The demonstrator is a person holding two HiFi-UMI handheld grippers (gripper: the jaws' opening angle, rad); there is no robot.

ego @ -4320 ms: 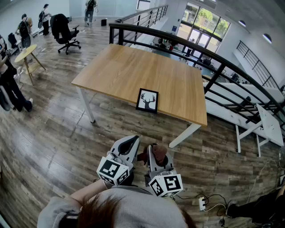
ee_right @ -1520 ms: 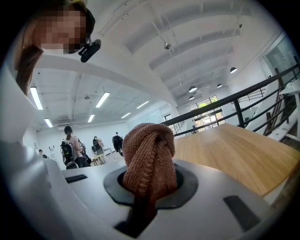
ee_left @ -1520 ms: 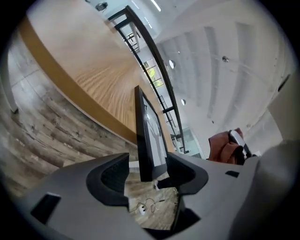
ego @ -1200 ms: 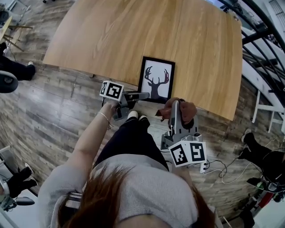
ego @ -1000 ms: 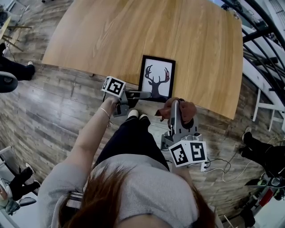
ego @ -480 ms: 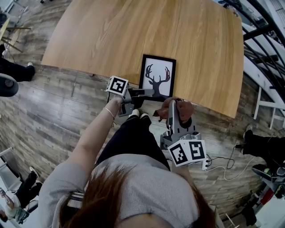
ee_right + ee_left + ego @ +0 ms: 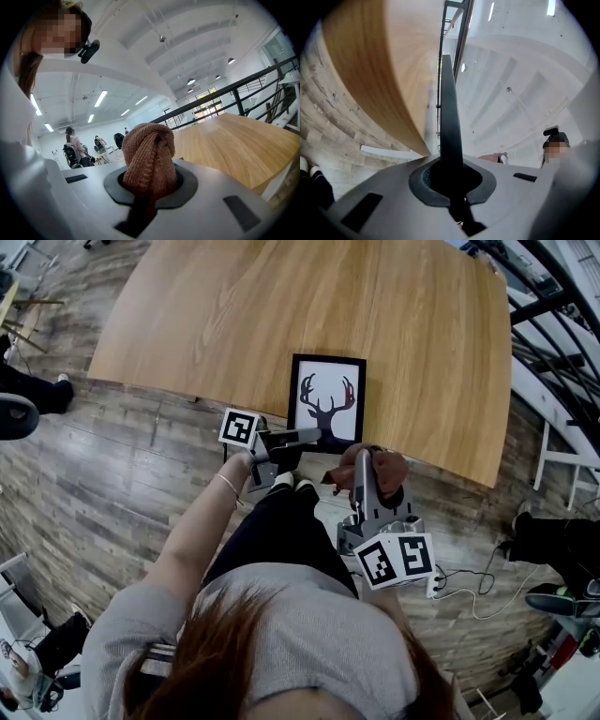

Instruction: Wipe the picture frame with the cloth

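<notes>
Left gripper [image 7: 317,435]: jaws just closed, now pinched together on the near edge of the picture frame [image 7: 328,390], toward its left corner.
Picture frame: face up at the near edge of the table [image 7: 234,315], between the two grippers.
Cloth [image 7: 386,471]: bunched and clamped in the right gripper [image 7: 362,463], near the frame's right corner, seemingly not yet on it.
Risk: thin hold at one corner only; frame likely to pivot or slip off the table edge under a hard wipe.

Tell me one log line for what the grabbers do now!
left gripper: just closed on picture frame edge | right gripper: holding cloth | wiping: not started
</notes>
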